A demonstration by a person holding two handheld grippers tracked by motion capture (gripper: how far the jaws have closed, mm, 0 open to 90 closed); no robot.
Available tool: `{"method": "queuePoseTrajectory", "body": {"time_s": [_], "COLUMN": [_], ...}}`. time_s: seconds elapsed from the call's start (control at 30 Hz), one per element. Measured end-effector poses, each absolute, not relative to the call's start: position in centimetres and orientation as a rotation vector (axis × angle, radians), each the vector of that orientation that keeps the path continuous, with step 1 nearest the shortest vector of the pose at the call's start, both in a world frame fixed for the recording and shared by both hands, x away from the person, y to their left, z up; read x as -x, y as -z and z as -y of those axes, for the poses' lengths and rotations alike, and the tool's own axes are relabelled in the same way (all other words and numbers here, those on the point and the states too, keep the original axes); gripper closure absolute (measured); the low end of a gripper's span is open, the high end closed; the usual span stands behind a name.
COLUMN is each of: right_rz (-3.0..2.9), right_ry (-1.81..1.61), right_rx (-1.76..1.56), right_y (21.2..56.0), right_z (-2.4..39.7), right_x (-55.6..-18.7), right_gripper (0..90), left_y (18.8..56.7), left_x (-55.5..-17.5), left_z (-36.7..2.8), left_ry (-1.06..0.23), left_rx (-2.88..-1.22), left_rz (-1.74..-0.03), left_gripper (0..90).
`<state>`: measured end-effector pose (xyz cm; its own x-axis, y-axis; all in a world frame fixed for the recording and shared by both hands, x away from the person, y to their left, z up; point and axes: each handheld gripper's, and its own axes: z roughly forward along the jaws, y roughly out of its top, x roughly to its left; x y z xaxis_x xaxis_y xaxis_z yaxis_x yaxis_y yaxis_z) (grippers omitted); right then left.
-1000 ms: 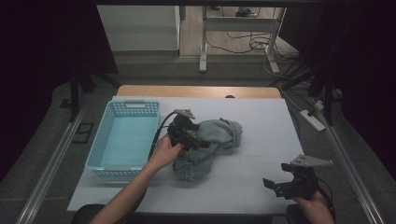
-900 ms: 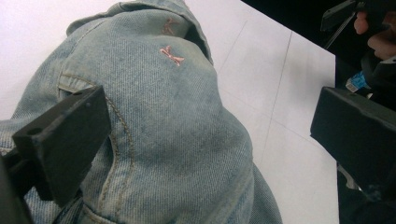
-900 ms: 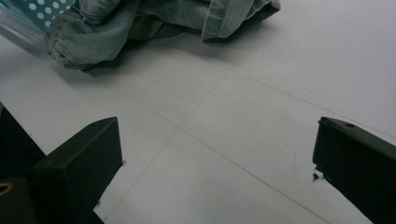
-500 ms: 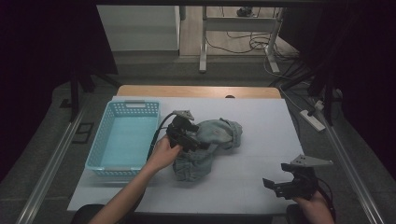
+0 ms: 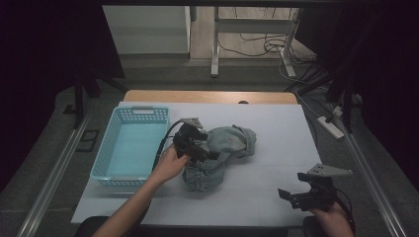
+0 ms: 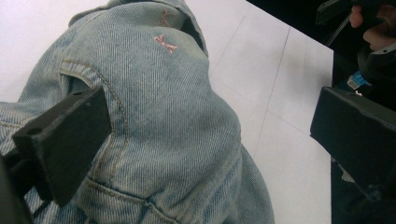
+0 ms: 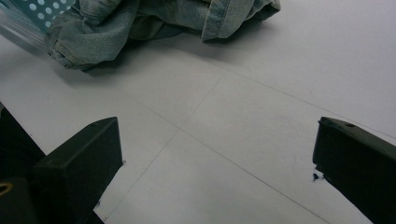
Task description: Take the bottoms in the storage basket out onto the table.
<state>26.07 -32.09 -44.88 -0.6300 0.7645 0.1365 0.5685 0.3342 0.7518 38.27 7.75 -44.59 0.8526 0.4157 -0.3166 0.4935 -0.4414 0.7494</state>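
On my table (image 5: 267, 192), the denim (image 5: 220, 155) lies crumpled just right of the basket (image 5: 129, 148). My left gripper (image 6: 205, 140) straddles it, jaws spread, ungripped; next, I'd judge, close on a fold. My right gripper (image 5: 309, 195) hovers spread, well apart.

Crumpled denim garment (image 5: 222, 155) mid-table beside turquoise basket (image 5: 129, 148), left hand-held gripper (image 5: 197, 148) upon it

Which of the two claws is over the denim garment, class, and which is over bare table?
The left claw is over the crumpled denim garment, jaws open around a fold. The right claw is open over bare white table, apart from it.
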Motion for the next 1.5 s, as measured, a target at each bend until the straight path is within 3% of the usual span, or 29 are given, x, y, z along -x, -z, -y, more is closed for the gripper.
{"method": "queuePoseTrajectory", "body": {"time_s": [1.5], "right_rz": [-2.352], "right_ry": [-1.186], "right_rx": [-1.204], "right_y": [44.8], "right_z": [32.1], "right_x": [-26.0], "right_gripper": [1.9], "left_y": [43.9], "left_x": [-35.9], "left_z": [-10.6], "left_ry": [0.076], "left_rx": [-2.062], "left_rz": [-0.716], "left_gripper": [0.0]}}
